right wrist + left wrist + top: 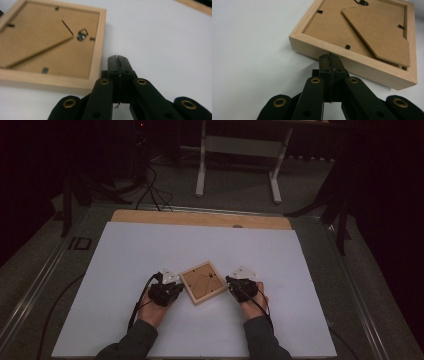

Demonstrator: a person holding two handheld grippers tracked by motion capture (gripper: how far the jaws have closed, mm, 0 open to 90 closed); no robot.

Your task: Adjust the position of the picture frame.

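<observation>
— How many frames?
— One wooden picture frame [202, 281], back up, midway along the table's [125, 270] near edge.
— Grippers?
— Two: left gripper [329, 56] pressed together against the frame's side, right gripper [117, 58] pressed together just beside it, both empty.

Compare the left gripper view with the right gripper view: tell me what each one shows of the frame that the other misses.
The left gripper view catches the picture frame's outer side wall, with the shut left gripper at it.

The right gripper view catches the metal hanger on the backing and a wooden strip past the white sheet; the shut right gripper stands beside the frame's corner.

Both show the frame lying back up, its fold-out stand and small black tabs.
</observation>
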